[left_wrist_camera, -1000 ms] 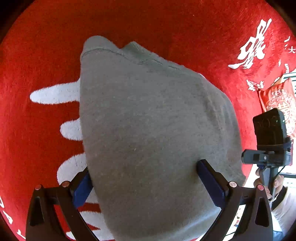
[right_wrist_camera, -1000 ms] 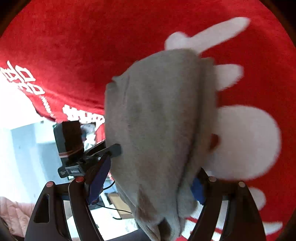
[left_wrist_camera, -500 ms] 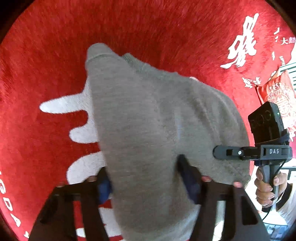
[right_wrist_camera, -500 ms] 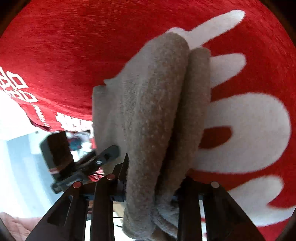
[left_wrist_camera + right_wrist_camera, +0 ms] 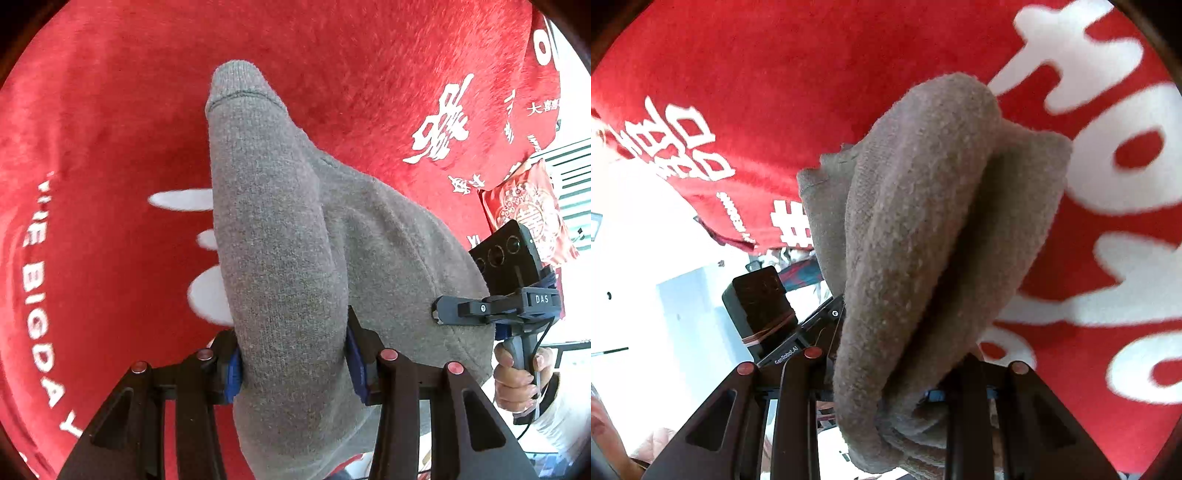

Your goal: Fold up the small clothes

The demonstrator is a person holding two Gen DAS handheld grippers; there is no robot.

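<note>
- Your left gripper [image 5: 293, 365] points steeply down, and its jaws are closing with the grey garment [image 5: 295, 258] pinched between the blue fingers [image 5: 232, 369].
- Your right gripper [image 5: 886, 384] is clamped on a thick bunch of the same garment.
- Your right hand [image 5: 517, 376] grips its handle.

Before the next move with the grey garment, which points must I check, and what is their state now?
1. Left gripper pads press the grey garment; jaws closing: ok.
2. Right gripper clamped on bunched cloth: ok.
3. Garment hangs between both grippers, one to each side: ok.
4. Garment fully clear of the red cloth: cannot tell.
5. Edges aligned for a fold: cannot tell.
</note>
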